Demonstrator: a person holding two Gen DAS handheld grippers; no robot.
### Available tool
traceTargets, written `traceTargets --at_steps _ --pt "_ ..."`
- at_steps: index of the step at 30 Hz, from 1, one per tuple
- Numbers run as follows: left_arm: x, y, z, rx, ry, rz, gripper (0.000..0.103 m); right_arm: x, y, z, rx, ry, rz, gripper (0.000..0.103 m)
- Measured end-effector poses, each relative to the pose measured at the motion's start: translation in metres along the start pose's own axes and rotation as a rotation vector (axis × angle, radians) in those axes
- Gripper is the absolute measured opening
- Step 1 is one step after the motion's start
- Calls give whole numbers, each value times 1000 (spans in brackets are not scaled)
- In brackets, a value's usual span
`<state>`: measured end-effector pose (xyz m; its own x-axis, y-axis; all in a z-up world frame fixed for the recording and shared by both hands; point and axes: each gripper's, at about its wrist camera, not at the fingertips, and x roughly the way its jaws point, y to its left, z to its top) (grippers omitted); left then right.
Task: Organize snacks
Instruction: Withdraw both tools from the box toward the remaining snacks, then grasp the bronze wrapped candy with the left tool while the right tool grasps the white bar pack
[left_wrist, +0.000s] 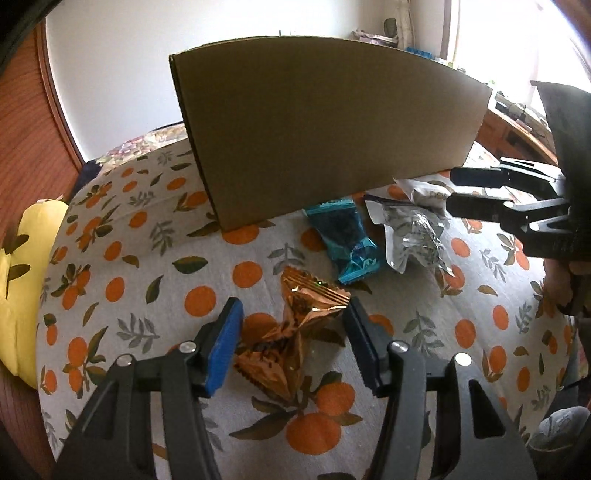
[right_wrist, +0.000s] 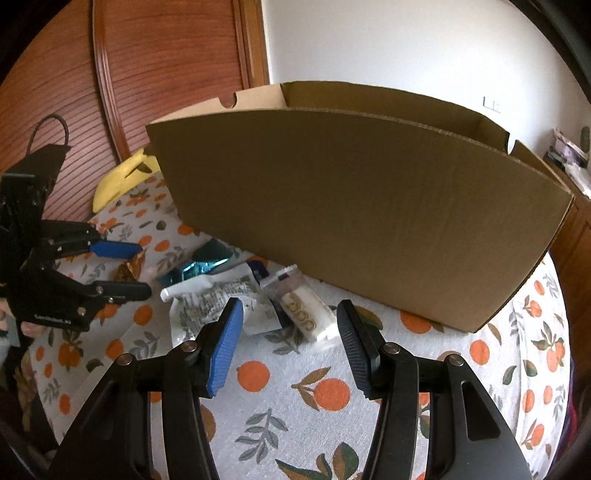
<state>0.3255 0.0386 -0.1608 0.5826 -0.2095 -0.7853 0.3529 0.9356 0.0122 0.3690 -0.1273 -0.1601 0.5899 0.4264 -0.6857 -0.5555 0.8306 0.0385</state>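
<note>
A crumpled copper snack wrapper (left_wrist: 295, 332) lies on the orange-print tablecloth (left_wrist: 147, 258), right between the fingers of my left gripper (left_wrist: 294, 310). The jaws stand apart on either side of it and do not press on it. Beyond it lie a teal snack packet (left_wrist: 343, 240) and a silver-white pouch (left_wrist: 413, 236). My right gripper (right_wrist: 290, 308) is open and empty, hovering over the pouch (right_wrist: 207, 299) and a white bar with gold print (right_wrist: 304, 314). An open cardboard box (right_wrist: 369, 221) stands just behind the snacks.
A yellow cushion-like thing (left_wrist: 22, 277) lies at the table's left edge. A wooden slatted door (right_wrist: 166, 74) and a white wall stand behind. The left gripper (right_wrist: 142, 268) shows at the left of the right wrist view, the right gripper (left_wrist: 453, 191) at the right of the left one.
</note>
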Motion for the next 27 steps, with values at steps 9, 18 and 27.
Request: traceTargets --at_steps 9,18,27 --pt "4 6 1 -35 -5 24 77 2 -3 1 8 11 0 54" --pt "11 16 -1 -97 26 66 103 8 -3 9 -5 42 -9 54" --pt "11 17 0 -97 26 66 103 25 -9 11 4 90 -5 54"
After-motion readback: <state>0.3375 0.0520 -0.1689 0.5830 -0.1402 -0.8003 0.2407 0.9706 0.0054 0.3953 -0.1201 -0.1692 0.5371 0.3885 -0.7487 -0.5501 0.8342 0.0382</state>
